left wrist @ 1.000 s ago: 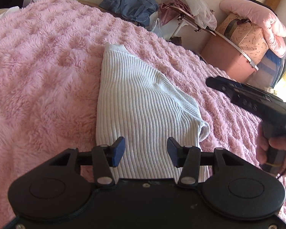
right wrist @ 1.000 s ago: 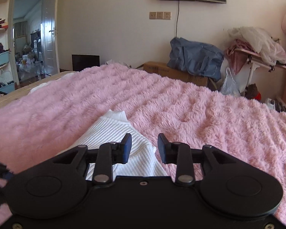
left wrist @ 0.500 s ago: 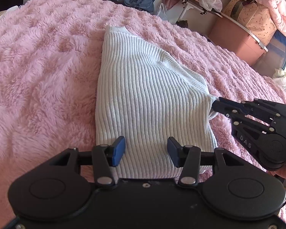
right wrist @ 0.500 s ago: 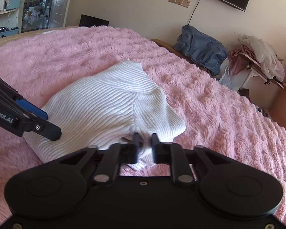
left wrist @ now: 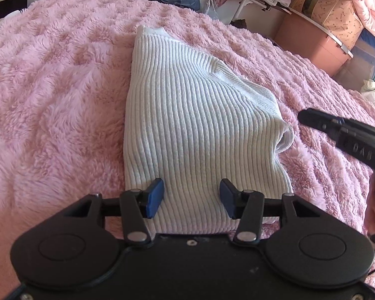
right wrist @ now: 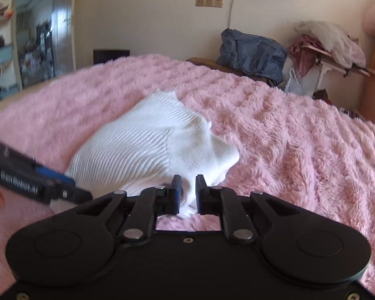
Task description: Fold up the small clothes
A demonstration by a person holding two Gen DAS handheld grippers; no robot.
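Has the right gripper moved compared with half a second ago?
Yes. In the left wrist view the right gripper has pulled back to the right, away from the white sweater's sleeve end, which it was touching; now pink blanket shows between them.

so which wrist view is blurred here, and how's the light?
Right wrist view: motion blur, worst at the left edge, smearing the doorway and the left gripper; the white sweater is softened too. Left wrist view: sharp, ribs of the sweater crisp, though it lies in bluish shade; sunlight brightens the pink blanket. Both show fisheye bending at the edges.
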